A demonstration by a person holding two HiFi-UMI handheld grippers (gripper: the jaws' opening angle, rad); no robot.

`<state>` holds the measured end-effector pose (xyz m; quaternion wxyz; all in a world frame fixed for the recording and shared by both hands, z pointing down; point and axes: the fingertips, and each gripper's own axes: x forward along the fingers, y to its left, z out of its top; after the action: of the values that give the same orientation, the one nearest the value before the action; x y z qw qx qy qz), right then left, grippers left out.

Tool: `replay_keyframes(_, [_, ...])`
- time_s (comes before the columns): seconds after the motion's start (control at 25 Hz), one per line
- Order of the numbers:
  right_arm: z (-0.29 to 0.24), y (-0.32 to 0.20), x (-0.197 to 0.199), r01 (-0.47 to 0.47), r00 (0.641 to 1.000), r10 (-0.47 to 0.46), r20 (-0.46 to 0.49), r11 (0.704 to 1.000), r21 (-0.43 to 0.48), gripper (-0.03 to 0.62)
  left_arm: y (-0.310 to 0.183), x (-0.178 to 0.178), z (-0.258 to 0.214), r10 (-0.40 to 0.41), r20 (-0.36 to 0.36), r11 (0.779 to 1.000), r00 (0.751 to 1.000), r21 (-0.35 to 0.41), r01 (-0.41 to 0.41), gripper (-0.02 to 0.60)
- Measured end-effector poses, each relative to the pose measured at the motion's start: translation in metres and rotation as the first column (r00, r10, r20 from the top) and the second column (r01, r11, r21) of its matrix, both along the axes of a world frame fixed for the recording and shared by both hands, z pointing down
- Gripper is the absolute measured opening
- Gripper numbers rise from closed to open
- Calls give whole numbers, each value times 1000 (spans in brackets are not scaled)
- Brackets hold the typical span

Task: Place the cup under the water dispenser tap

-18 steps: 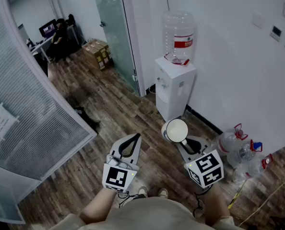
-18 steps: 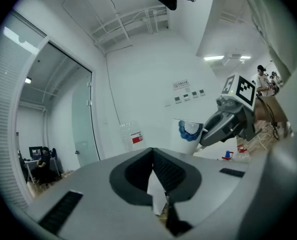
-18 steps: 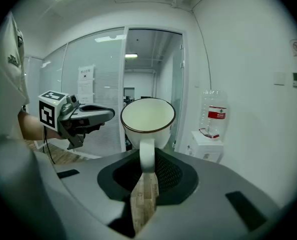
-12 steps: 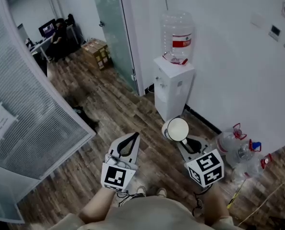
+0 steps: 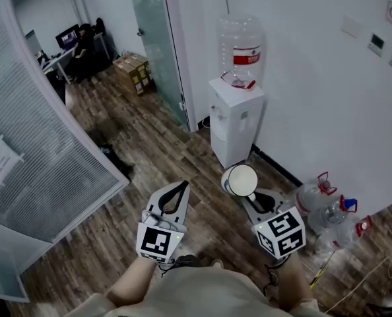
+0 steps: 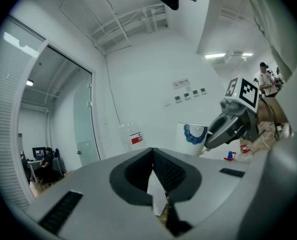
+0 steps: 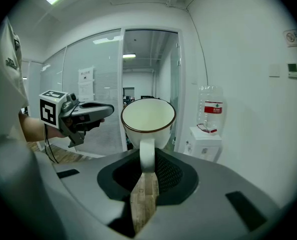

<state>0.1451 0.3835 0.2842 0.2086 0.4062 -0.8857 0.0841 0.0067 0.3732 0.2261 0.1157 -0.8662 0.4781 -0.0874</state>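
The cup, white with a dark rim, is being held by its handle between the jaws of the right gripper. The jaws are being kept narrow, pressing on the handle, as shown in the right gripper view. The cup is being carried in the air in front of the water dispenser, well apart from it and not under its tap. Its empty inside is showing. The left gripper is being held out level, farther from the water dispenser than the cup and off to the left of it. Its jaws are being held together at the tips with nothing between them. Empty bottles are lying on the wooden floor right of the water dispenser, by the wall. Cardboard boxes are sitting well behind and left of it.
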Motion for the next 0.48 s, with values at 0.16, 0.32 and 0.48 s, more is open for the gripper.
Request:
replay_keyframes(0.16, [8,0,6,12,1000,-12,2,1000,-4,67,0,8,2,-8,-23,1000,1000,8,8,6])
replay_keyframes(0.32, [15,-7,9,33,999,-33,-3,999,-6,66,-7,12,4,-22,-31,1000,999,10,22,6])
replay_keyframes(0.48, [20,-21,10,42,999,-42,-12,999,3,66,-22,12,9,-37,-44,999,998,18,37,6])
